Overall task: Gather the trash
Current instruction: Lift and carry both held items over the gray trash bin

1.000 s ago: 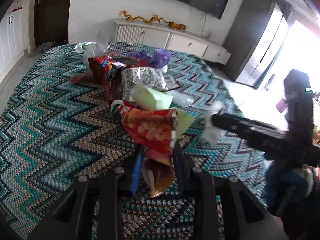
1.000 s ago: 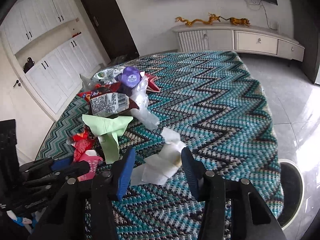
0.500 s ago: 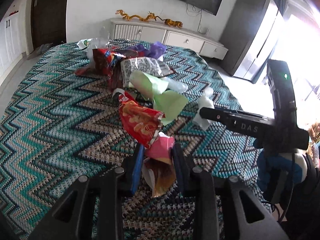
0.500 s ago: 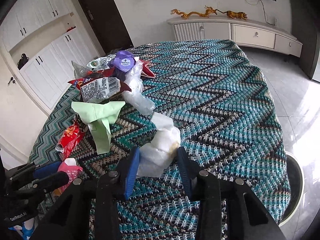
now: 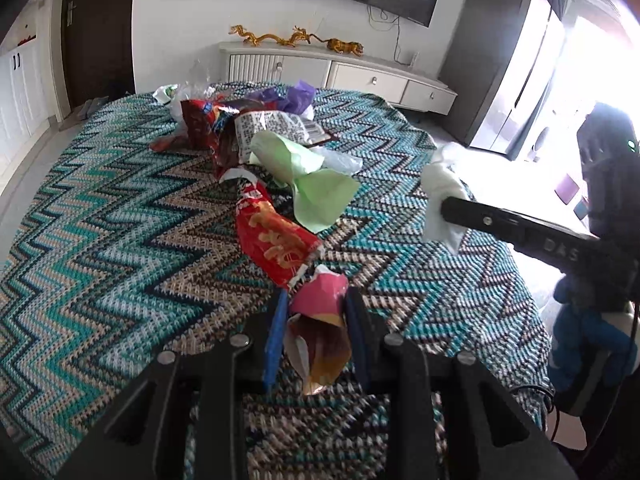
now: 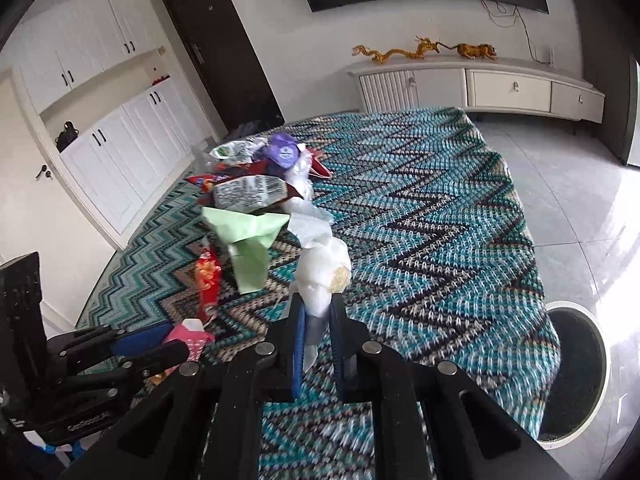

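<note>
My left gripper (image 5: 316, 304) is shut on a pink and brown wrapper (image 5: 322, 328), held just above the zigzag-cloth table (image 5: 100, 248). It also shows in the right wrist view (image 6: 188, 336). My right gripper (image 6: 318, 308) is shut on a crumpled white tissue (image 6: 324, 272), lifted off the cloth; the tissue shows at the right in the left wrist view (image 5: 440, 192). A red snack bag (image 5: 276, 244), green paper (image 5: 308, 184) and a pile of wrappers (image 5: 248, 120) lie on the table.
A round bin with a white rim (image 6: 576, 368) stands on the tiled floor past the table's right edge. A white sideboard (image 6: 480, 84) with gold dragon figures lines the far wall. White cabinets (image 6: 112, 160) stand at left.
My right gripper closed on the white tissue and lifted it off the cloth. My left gripper drew back with the pink wrapper, away from the red snack bag.
</note>
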